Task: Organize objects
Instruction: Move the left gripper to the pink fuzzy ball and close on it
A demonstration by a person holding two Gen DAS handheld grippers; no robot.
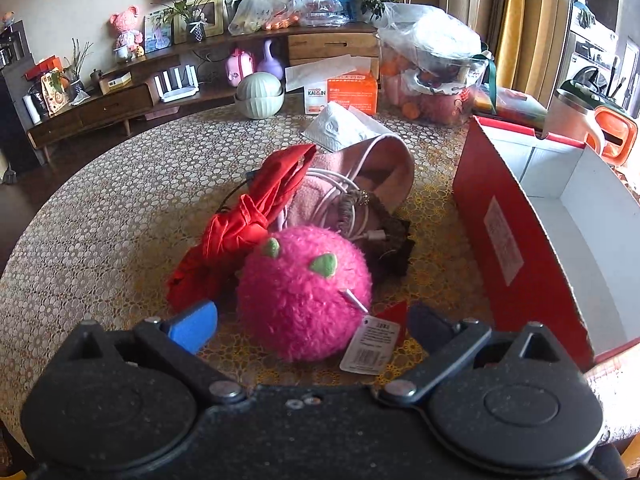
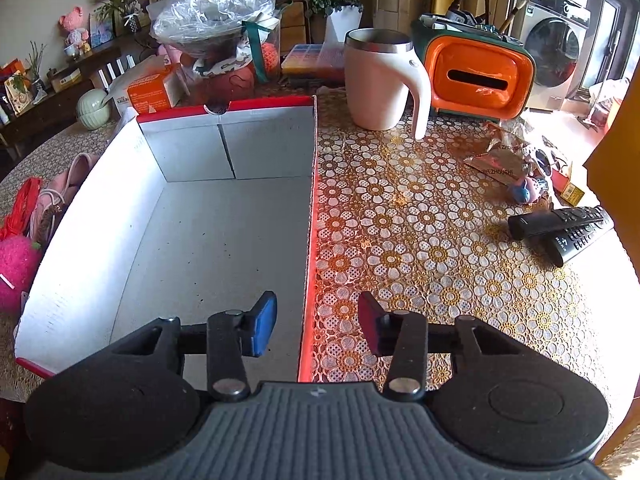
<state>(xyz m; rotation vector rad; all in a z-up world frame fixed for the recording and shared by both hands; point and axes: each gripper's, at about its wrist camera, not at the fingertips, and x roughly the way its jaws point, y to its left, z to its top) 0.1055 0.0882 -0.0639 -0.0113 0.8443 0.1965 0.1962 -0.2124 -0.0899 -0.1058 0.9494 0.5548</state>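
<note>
- Progress: basically not started imo. The box is empty, just a bare white floor w/ a few specks. Nothing is in it yet.
- Stuff left to sort sits in a pile near the table's middle, just beside the box's red outer wall: pink plush w/ green bits and a tag, touching a red cloth; behind those a pink pouch w/ a white cable and something dark brown I can't ID.
- Left gripper: fingers wide, one either side of the plush's near end, pads not touching it as far as I can tell. Prob the first pick.
- Right gripper: fingers narrowish, straddling the box's right wall, blue one inside, dark one outside. Not pressing it from what shows, so holding nothing. Looks like it's about to steady the box.
- Other clutter: mug and orange case toward the far edge; two remotes and a snack wrapper toward the right edge. Can't tell if those count.
- Surface: round-looking table w/ gold flower lace cover, bit slippery-looking.
- Room: living rm, low wood TV unit w/ plants and knickknacks, yellow curtains, washer in the far right corner.
</note>
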